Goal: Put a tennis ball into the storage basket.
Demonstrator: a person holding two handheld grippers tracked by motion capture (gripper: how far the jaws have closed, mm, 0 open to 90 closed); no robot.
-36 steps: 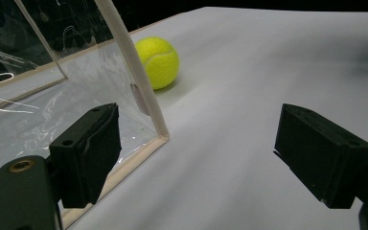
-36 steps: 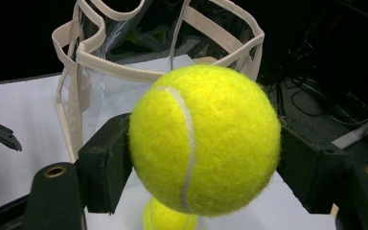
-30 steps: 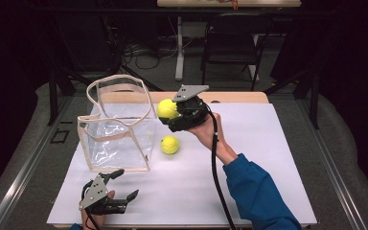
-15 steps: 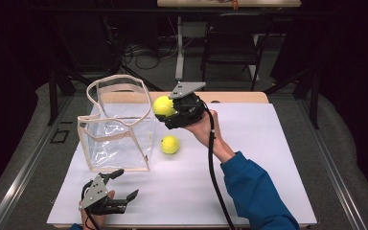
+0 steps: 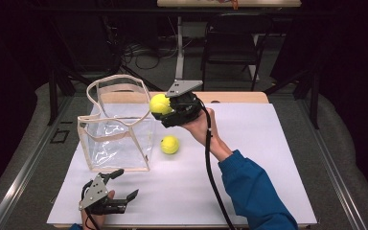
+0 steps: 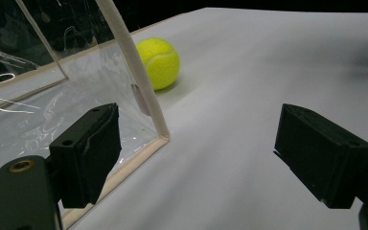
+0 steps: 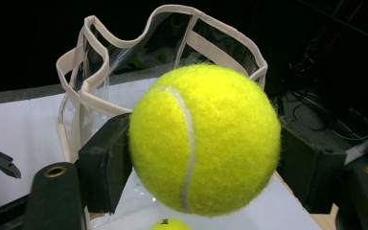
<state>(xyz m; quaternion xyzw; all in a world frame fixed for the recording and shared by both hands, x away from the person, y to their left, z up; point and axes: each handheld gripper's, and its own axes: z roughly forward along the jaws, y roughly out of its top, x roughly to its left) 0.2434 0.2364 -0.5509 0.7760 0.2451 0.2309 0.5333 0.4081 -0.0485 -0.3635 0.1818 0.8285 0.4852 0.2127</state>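
The right gripper (image 5: 165, 111), held up off the table in the person's right hand (image 5: 202, 125), has its two black jaws clamped on a yellow tennis ball (image 5: 160, 103); the right gripper view shows this ball (image 7: 204, 139) pressed between the jaws on both sides. The held ball hangs just beside the upper right edge of a clear plastic bag (image 5: 117, 127) with beige trim, which stands upright and open-mouthed on the white table (image 5: 268, 158). A second tennis ball (image 5: 169, 144) lies on the table just beside the bag's lower right corner, below the raised gripper; the left gripper view shows it (image 6: 159, 62) resting beyond the bag's (image 6: 141, 81) trimmed corner edge. The left gripper (image 5: 124, 188) rests low at the near edge of the table, in front of the bag, with its jaws spread wide apart and nothing between them.
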